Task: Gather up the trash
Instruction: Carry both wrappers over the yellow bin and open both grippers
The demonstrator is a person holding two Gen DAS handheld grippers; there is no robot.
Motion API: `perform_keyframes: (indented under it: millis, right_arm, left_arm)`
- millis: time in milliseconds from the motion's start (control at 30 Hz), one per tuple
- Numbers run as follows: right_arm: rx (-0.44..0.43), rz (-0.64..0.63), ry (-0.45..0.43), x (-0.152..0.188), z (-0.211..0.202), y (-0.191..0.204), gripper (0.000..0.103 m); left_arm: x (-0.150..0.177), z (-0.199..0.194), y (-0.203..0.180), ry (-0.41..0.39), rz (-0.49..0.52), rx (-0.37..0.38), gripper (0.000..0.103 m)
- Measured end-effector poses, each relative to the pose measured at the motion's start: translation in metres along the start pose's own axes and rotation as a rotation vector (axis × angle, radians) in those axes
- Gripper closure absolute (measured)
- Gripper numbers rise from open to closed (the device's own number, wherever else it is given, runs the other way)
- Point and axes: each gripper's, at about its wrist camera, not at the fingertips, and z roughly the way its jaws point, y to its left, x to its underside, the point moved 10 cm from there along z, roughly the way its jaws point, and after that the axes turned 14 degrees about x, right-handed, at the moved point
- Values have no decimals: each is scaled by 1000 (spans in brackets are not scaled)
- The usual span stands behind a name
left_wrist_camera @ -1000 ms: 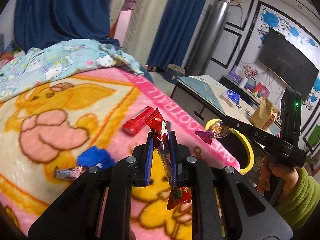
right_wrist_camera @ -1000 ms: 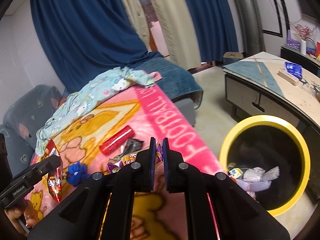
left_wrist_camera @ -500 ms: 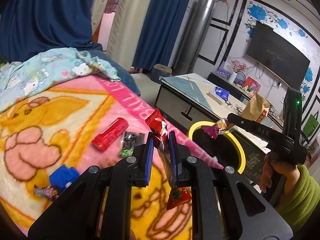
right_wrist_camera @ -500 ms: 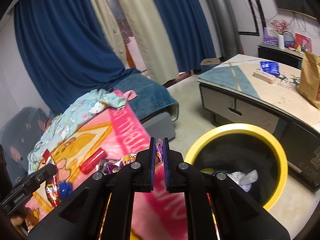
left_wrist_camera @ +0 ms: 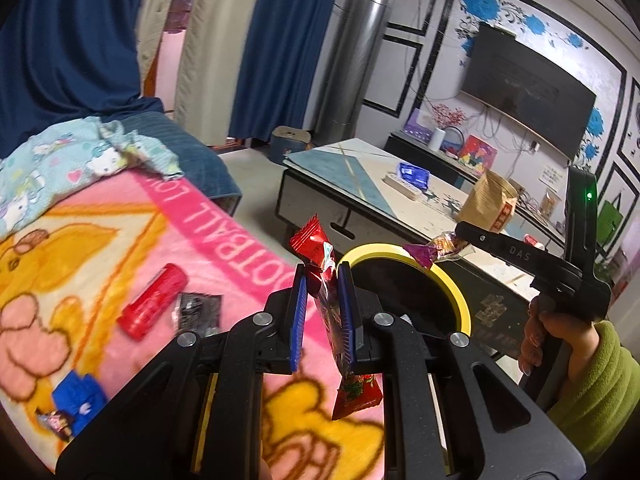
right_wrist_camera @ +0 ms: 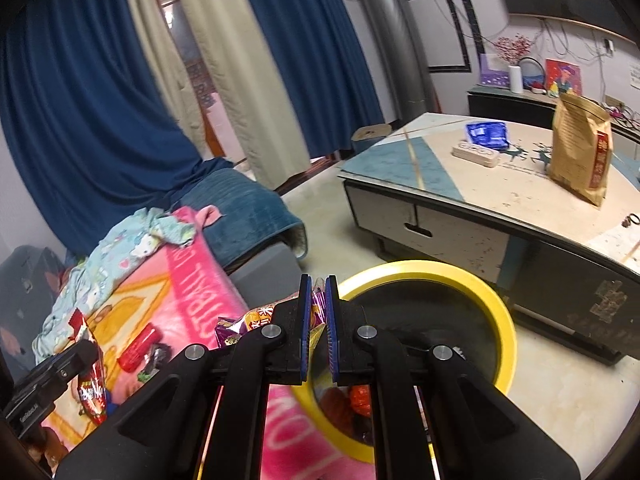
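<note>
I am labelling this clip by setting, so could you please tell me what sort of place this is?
Most likely a home living room: a wall-mounted television above a low cabinet, a coffee table holding a snack bag, long blue curtains, and a sofa or bed under a pink cartoon blanket.

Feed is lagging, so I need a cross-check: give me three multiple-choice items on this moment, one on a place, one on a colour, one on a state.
1. Where is the round bin?
A. on the low table
B. on the floor beside the pink blanket
C. on the blanket

2. What colour is the bin's rim?
A. yellow
B. blue
C. white

3. What do the left tongs hold?
A. nothing
B. a blue wrapper
C. a shiny red foil wrapper

Answers: 1 B, it stands on the pale floor at the blanket's edge. 2 A, a yellow ring circles its dark inside. 3 C, the red wrapper sits clamped between the blue pads.
</note>
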Motion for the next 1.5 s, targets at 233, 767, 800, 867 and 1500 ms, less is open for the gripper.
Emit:
perform_keyframes:
  millis: [233,767,800,867,1500]
  right_arm:
    - [55,38,9,0,9,-29,96]
    - [139,90,58,9,36,-71,96]
    - [143,93,63,10,37,-73,96]
    - [150,99,72,13,41,-77,96]
    - [187,155,197,39,75,-104,95]
  left_arm:
    - [-2,25,-23,25,34,43,93]
    - [5,81,-58,88,80,114,93]
    - [5,84,-59,90,80,118,93]
    - [4,90,-62,90,81,127,93]
    - [-2,153,-71,156,96,168,92]
